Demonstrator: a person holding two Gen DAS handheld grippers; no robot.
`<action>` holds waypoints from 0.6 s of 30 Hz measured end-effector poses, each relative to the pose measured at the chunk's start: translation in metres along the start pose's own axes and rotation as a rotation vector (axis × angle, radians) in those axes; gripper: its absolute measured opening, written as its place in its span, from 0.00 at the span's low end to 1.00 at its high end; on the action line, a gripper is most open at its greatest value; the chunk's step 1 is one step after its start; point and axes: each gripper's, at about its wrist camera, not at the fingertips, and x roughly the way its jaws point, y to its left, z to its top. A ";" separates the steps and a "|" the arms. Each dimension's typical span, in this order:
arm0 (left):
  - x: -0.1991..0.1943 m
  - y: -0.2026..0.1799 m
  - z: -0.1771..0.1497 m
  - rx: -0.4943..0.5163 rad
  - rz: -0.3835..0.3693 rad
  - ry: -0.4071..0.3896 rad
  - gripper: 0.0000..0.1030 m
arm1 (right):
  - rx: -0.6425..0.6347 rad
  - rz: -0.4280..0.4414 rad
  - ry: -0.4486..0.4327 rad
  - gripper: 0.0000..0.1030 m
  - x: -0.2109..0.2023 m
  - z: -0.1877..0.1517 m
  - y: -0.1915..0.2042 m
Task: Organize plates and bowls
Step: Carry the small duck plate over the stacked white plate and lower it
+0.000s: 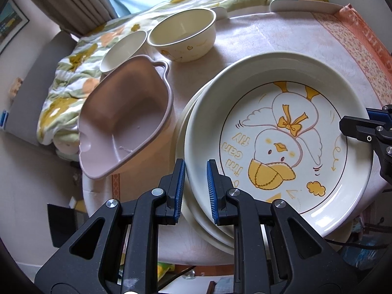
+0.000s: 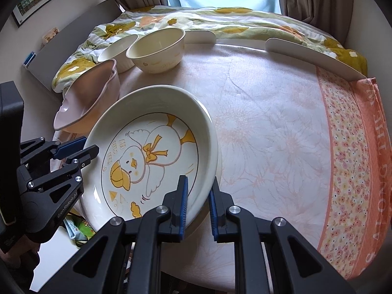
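Plates sit stacked on the desk: we see the duck plate on top of a plain plate. Our left claw is parted, one finger on each side of the top rim. Our right claw is also parted astride the opposite rim. To the left stand a pink bowl, a cream bowl and a small white bowl.

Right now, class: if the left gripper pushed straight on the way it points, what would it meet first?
The left gripper already has its open fingers either side of the duck plate rim, so that rim would come first. Depth is uncertain.
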 end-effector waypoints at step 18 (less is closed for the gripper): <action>0.001 0.002 -0.006 0.007 0.050 -0.004 0.16 | -0.059 -0.079 -0.016 0.15 0.005 0.000 0.014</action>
